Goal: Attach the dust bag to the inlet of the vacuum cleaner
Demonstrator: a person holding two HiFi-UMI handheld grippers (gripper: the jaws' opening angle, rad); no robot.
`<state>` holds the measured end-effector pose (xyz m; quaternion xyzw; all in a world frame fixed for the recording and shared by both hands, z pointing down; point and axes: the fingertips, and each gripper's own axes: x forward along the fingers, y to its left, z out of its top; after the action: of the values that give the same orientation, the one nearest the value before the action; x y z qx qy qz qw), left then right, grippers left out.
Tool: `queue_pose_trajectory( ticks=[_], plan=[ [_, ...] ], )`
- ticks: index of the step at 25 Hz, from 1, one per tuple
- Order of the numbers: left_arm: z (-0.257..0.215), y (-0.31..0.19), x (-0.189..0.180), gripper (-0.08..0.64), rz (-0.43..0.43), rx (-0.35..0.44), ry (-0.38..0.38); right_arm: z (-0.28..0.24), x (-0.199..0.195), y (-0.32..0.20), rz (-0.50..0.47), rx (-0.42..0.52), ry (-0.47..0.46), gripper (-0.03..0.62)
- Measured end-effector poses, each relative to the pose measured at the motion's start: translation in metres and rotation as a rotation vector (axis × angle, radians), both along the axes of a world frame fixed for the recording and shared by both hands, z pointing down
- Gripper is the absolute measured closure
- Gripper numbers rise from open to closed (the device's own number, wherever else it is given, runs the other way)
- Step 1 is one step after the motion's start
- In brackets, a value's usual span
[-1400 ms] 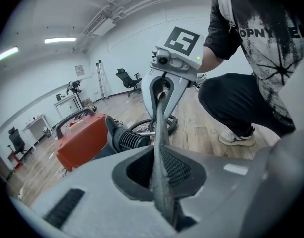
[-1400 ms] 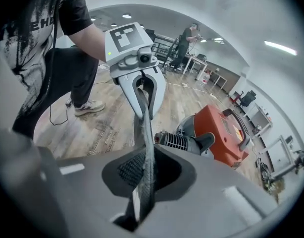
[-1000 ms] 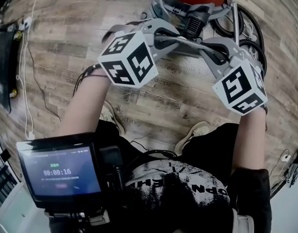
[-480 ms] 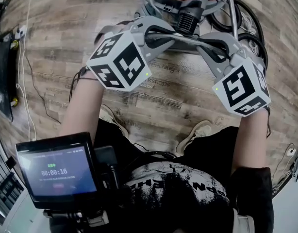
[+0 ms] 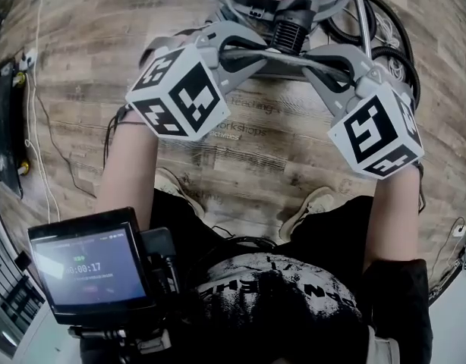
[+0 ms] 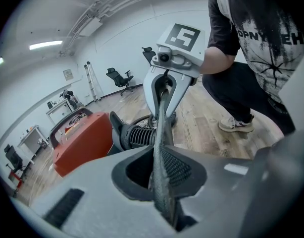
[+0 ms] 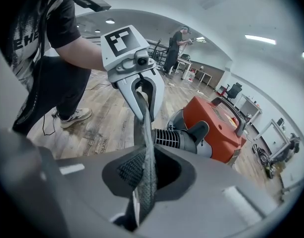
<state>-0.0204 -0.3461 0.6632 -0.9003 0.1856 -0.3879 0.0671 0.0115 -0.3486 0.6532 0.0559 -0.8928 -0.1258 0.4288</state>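
Together, the left gripper point(image 6: 162, 182) and right gripper point(image 7: 142, 182) each pinched one end of the grey dust bag point(image 6: 161, 128), jaws pressed onto its fabric. The bag ran taut between them, seen edge-on only. Just beyond lay the ribbed inlet point(image 5: 290, 30) of the orange vacuum cleaner point(image 7: 216, 128), its body cut off at the head view's far edge.

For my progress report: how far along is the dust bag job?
Done: left claw and right claw are both shut on the dust bag, stretched between them. In hand: holding it near the vacuum cleaner's ribbed inlet. Left: fitting it onto that inlet, visibly bare.
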Motion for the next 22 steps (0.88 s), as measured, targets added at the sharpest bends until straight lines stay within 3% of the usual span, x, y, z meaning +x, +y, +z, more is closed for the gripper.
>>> queue_pose_trajectory(
  ticks=[11, 15, 19, 22],
  plan=[
    [-0.002, -0.008, 0.001, 0.512, 0.024, -0.032, -0.038, 0.013, 0.003, -0.002, 0.039, -0.06, -0.023, 0.563],
    [-0.003, -0.011, 0.002, 0.516, 0.025, -0.07, -0.02, 0.003, 0.003, -0.006, 0.014, -0.017, -0.008, 0.561],
    [0.008, -0.011, 0.0, 0.52, 0.034, -0.071, -0.076, -0.012, -0.005, -0.009, -0.015, 0.025, 0.002, 0.56],
    [0.014, -0.009, 0.0, 0.522, 0.024, -0.094, -0.054, -0.007, -0.006, -0.008, -0.02, 0.027, -0.005, 0.56]
  ],
)
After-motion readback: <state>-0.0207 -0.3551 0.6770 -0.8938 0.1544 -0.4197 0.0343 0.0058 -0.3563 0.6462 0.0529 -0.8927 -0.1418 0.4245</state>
